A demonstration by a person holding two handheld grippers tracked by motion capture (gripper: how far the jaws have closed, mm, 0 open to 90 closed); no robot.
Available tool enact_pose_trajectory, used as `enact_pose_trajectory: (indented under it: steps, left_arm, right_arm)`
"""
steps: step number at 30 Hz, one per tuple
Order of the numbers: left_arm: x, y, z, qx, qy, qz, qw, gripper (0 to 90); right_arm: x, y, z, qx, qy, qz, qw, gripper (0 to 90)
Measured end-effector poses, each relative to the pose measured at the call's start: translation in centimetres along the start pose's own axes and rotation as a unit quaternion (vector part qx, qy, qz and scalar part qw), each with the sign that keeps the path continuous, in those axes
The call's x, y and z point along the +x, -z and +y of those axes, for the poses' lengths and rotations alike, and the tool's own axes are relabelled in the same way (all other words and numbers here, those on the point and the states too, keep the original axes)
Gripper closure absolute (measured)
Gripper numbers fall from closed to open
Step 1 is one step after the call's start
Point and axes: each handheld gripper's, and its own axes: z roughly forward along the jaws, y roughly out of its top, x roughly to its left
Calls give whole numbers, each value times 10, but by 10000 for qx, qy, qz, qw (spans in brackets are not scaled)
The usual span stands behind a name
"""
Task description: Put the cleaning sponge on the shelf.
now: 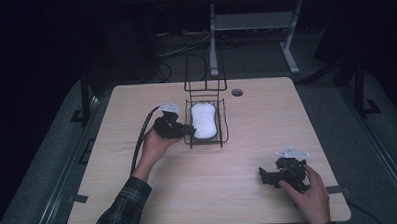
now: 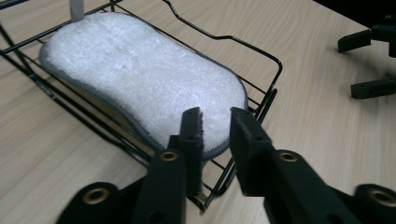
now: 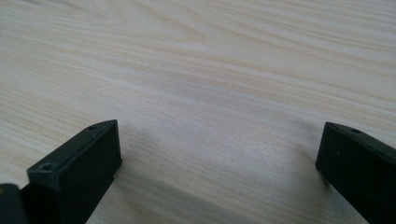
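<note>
While the white sponge (image 2: 140, 79) lies in the black wire basket (image 2: 261, 51) near the middle of the desk (image 1: 139, 194), the left tongs (image 2: 215, 122) sit at its near end, a little apart, not pinching it. Far off, the right tongs (image 3: 219, 154) rest wide apart over bare wood.

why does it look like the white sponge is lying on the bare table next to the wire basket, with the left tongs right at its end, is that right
Not quite: the white sponge lies inside the wire basket, not on the bare table, as the left gripper view shows. The left tongs are indeed right at its end.
</note>
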Motion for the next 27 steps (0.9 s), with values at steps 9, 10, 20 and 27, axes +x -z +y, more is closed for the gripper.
enact_pose_trajectory:
  steps: [9, 10, 20, 27]
  left_arm:
    - [-9, 21, -12, -87, 26, 150, 9998, 511]
    - [-10, 23, -14, -80, 26, 156, 9998, 488]
    - [-23, 42, -35, -52, -127, 463, 9988, 287]
    - [-31, 52, -52, 76, -72, 712, 9974, 190]
  right_arm:
    - [0, 0, 0, 0, 2, 1, 10000, 0]
    - [0, 0, 0, 1, 0, 0, 10000, 0]
    - [0, 0, 0, 1, 5, 7, 10000, 0]
    - [0, 0, 0, 0, 2, 1, 10000, 0]
